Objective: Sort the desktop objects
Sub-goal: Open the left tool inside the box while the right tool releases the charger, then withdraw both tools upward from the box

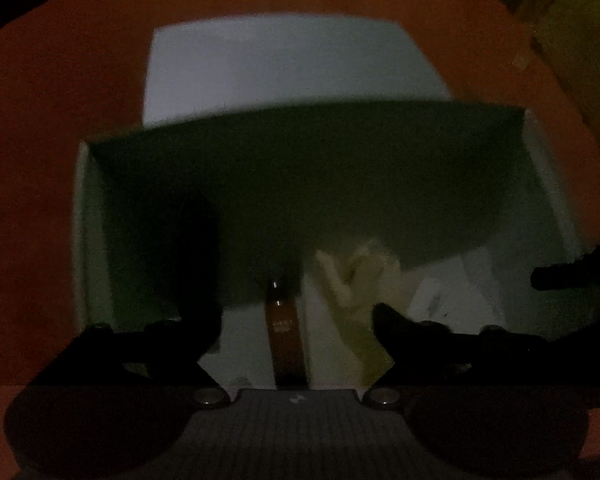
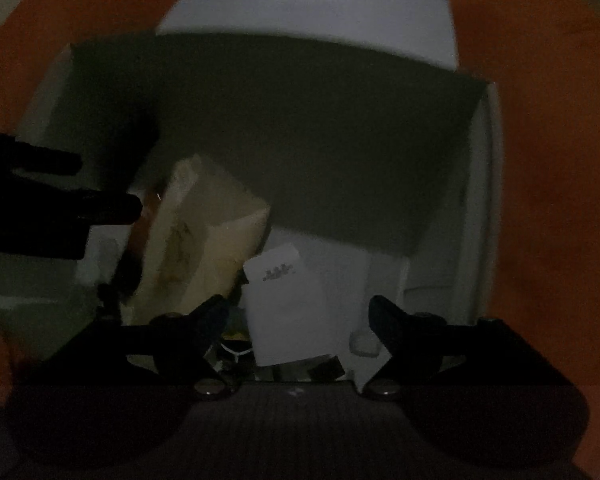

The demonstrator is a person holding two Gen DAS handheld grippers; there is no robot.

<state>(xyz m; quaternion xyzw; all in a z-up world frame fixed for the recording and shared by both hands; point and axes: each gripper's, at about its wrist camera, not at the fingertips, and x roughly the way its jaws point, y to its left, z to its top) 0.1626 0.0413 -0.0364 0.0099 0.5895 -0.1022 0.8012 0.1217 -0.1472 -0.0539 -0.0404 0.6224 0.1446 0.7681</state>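
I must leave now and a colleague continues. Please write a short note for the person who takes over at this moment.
Left gripper: jaws open, holding nothing.
Right gripper: jaws open, holding nothing.
Both hang above the white box on the orange table.
In the box: brown bottle, beige packet, white card.
Left to do: dark, blurred pictures; I cannot tell whether anything remains to be sorted.

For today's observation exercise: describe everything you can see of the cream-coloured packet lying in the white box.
The cream-coloured packet is a flat, pale yellowish piece, like paper or thin card, with faint dark smudges on its face. It lies tilted inside the white box, one end raised toward the shaded far wall. A white card lies against its lower right edge, and a brown object sits just beside it. Neither gripper touches it. The dim, blurred pictures hide finer detail.
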